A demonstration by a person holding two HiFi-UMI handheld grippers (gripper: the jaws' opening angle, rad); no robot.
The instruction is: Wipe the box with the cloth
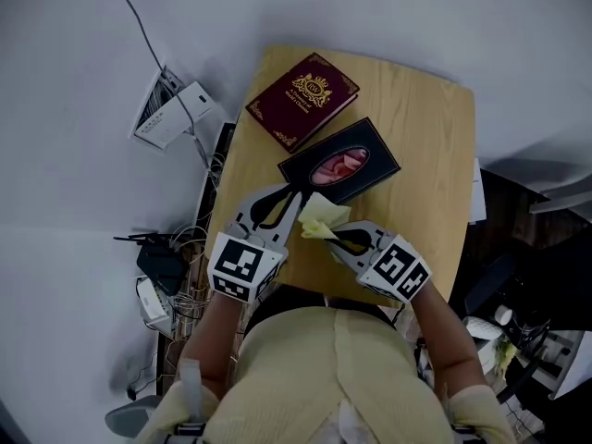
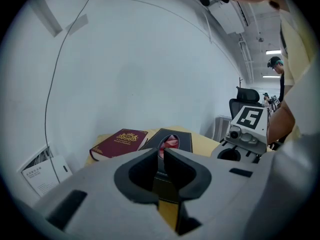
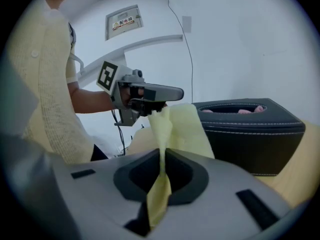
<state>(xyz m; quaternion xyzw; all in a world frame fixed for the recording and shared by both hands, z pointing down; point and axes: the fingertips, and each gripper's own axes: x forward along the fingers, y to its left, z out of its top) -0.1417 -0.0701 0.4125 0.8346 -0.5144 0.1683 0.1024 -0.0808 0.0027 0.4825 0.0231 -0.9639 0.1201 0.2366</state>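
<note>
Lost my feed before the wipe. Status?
Right gripper shut on cloth. Left gripper slightly open, empty. Cloth at near edge of box. Book beyond box, not blocking.

Dim, even light casts soft shadows on the worktop [image 1: 435, 155], while both gripper views bulge fisheye-like within black corners, the near cloth [image 3: 159, 194] soft.

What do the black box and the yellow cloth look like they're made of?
Black box: likely leather or imitation leather, with a matte finish and pale stitching along its edges. Yellow cloth: thin, soft fabric, perhaps microfibre. It creases and folds limply where the right gripper pinches it.
</note>
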